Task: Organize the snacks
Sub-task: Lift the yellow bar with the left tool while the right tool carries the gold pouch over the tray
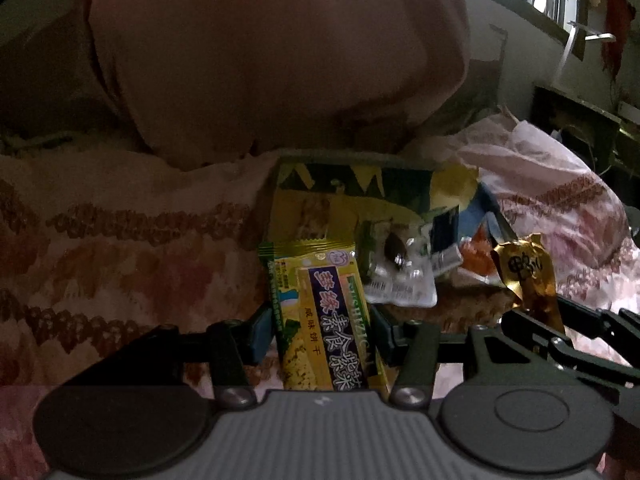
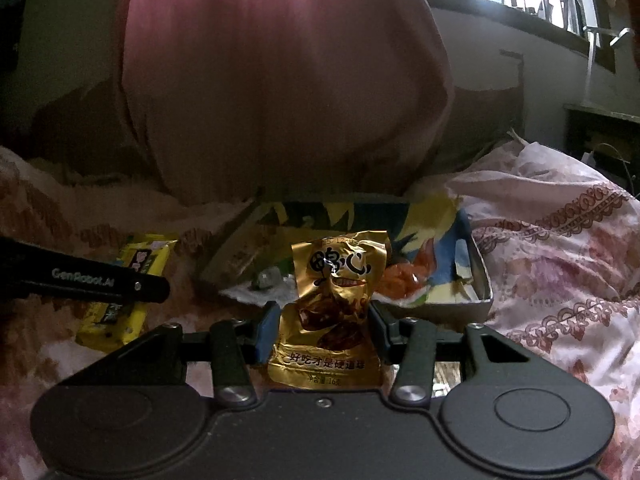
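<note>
Between the blue pads of the left tool (image 1: 322, 332) sits a yellow cracker packet (image 1: 320, 312), clamped on both long edges and pointing toward the tray. The right tool (image 2: 322, 330) is closed in the same way on a crinkled gold snack pouch (image 2: 334, 304), held upright just in front of the tray's near rim.

Beyond both tools lies a shallow rectangular tray (image 2: 478, 276) with low metal-coloured walls and a bright printed floor of yellow, green and blue. Inside it, the left wrist view shows a clear-wrapped dark snack (image 1: 396, 276) near the middle, and an orange-filled clear packet (image 1: 478, 258) toward the right side; a small dark packet stands between them, its contents too dim to read. From the right wrist view the orange packet (image 2: 408, 280) lies just behind the gold pouch.

The gold pouch (image 1: 526, 276) also shows at the right edge of the left view, gripped by the other tool's black fingers.

Everything rests on a bed with a pink floral bedspread (image 2: 560, 264). A person in a pink garment (image 2: 280, 80) stands close behind the tray.
</note>
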{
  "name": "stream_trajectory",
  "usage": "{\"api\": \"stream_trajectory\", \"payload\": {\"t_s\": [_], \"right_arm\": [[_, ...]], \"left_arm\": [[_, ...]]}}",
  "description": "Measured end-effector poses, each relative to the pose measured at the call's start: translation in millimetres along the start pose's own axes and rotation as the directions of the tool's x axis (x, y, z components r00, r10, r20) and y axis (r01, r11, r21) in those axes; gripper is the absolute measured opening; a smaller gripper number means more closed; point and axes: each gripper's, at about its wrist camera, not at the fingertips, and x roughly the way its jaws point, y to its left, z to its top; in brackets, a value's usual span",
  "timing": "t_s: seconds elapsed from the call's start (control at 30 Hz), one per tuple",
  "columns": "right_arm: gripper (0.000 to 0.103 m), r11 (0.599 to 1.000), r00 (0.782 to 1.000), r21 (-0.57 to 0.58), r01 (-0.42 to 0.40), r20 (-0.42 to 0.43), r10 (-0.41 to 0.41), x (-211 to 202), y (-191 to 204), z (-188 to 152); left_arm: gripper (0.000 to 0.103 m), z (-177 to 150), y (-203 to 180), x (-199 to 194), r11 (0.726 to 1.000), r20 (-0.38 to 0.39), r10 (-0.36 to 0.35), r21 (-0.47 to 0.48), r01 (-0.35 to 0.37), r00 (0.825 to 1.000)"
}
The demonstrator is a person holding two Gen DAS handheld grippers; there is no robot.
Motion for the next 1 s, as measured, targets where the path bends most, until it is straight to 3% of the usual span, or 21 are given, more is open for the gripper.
{"api": "stream_trajectory", "payload": {"t_s": [0.3, 0.6, 0.8, 1.0], "right_arm": [[0.05, 0.999, 0.999, 0.041, -0.004, 0.052, 0.002, 11.6, -14.0, 20.2], [0.05, 0.986, 0.999, 0.166, 0.003, 0.04, -0.01, 57.4, -29.2, 32.7], [0.05, 0.981, 0.998, 0.194, 0.008, 0.063, -0.021, 92.1, -35.6, 43.2], [0.05, 0.969, 0.999, 0.242, 0.041, 0.016, -0.047, 119.3, -50.6, 40.3]], "left_arm": [[0.056, 35.7, -16.0, 20.0, 1.0, 0.034, 0.0, 0.003, 0.0, 0.999], [0.056, 76.1, -32.7, 58.3, 1.0, 0.057, -0.005, 0.026, 0.003, 0.998], [0.056, 84.5, -39.9, 94.7, 0.998, 0.028, 0.002, 0.064, -0.004, 1.0], [0.056, 82.8, -45.5, 132.2, 0.996, -0.029, 0.014, 0.09, -0.011, 0.999]]}}
